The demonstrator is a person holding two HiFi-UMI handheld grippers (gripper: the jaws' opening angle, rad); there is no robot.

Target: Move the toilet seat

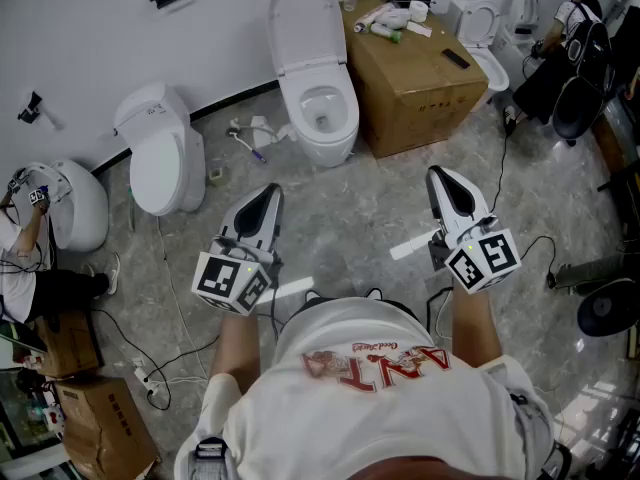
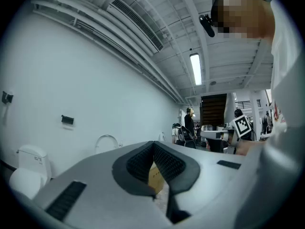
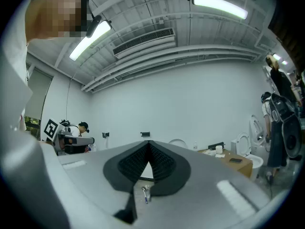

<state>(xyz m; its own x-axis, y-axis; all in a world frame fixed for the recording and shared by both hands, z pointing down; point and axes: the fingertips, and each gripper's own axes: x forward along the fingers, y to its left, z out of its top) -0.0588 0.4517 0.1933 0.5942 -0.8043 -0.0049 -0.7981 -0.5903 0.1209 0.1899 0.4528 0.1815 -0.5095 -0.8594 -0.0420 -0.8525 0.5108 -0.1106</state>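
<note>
A white toilet stands against the far wall, straight ahead of me. Its lid is raised against the wall and the bowl is uncovered. I cannot tell whether the seat ring is up with the lid or down on the rim. My left gripper hangs over the floor short of the toilet, shut and empty. My right gripper is level with it to the right, also shut with nothing between its fingers. In the left gripper view the jaws meet; in the right gripper view the jaws meet too.
A cardboard box with bottles and a roll on top stands right of the toilet. A closed-lid toilet is at the left, and more toilets at the far right. Cables and a power strip lie on the floor. People work at both sides.
</note>
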